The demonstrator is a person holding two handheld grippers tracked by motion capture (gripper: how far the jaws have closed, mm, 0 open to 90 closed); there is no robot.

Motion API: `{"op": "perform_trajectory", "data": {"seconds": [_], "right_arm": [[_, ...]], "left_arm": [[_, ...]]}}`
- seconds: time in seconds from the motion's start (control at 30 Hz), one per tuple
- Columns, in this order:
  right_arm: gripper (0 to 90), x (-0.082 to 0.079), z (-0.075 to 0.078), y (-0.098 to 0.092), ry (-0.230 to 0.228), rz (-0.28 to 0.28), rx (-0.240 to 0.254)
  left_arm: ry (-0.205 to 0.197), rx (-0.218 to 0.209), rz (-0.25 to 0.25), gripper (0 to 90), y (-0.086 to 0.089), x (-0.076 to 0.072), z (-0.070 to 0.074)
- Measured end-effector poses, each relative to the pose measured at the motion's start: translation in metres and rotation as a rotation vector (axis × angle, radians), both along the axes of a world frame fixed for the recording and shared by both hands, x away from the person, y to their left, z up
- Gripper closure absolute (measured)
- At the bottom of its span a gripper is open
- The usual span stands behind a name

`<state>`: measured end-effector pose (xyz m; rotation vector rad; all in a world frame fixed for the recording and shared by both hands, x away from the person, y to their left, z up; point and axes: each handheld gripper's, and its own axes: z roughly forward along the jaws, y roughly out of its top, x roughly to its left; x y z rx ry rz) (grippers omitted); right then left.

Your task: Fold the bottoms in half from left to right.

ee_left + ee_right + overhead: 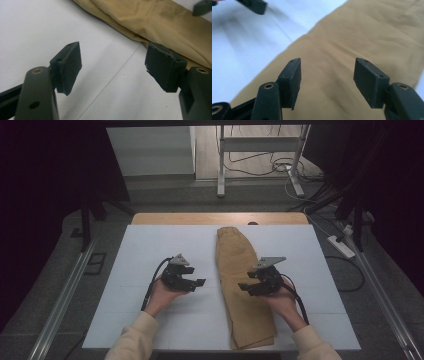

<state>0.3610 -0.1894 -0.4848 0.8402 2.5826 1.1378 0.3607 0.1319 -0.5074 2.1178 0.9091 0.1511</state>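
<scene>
Surface: a white, matte board point(150, 270), rectangular, made of panels with thin seams between them, laid on a wooden table point(165, 218) whose rounded tan edge shows along the far side. Grey floor point(65, 320) flanks it, with metal rails point(60, 305) running along both sides.

Room: dark curtains to left and right; beyond the table, a white panel, a metal stand point(260, 150) on two legs, and loose cables point(265, 165) on pale flooring. A white power strip point(341, 246) lies on the floor at the right.

Item: tan trousers point(240, 270), woven fabric, softly creased, folded lengthwise into one long narrow strip. They lie on the board right of centre, the gathered waistband at the far end and the leg hems at the near edge.

Left gripper point(196, 283): black, with a grey three-cornered plate on top, held over bare board just left of the trousers. Its flat, rough-faced pads point(68, 62) stand apart with nothing between them; the fabric edge lies beyond them in the left gripper view.

Right gripper point(246, 288): same build, poised over the middle of the trousers. Its pads point(292, 80) are spread and grasp nothing; the cloth lies flat beneath.

Hands: cream sleeves point(135, 340) enter from the near edge.
</scene>
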Motion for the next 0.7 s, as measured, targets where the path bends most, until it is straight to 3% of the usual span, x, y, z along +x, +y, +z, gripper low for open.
{"op": "perform_trajectory", "data": {"seconds": [0.33, 0.7], "right_arm": [[34.7, -0.021, -0.003, 0.033, 0.035, 0.085, -0.052], [31.1, -0.031, -0.016, 0.054, 0.040, 0.119, -0.106]], "left_arm": [[0.002, 0.002, -0.003, 28.4, 0.001, 0.000, 0.000], [0.003, 0.000, -0.003, 28.5, 0.001, 0.000, 0.000]]}}
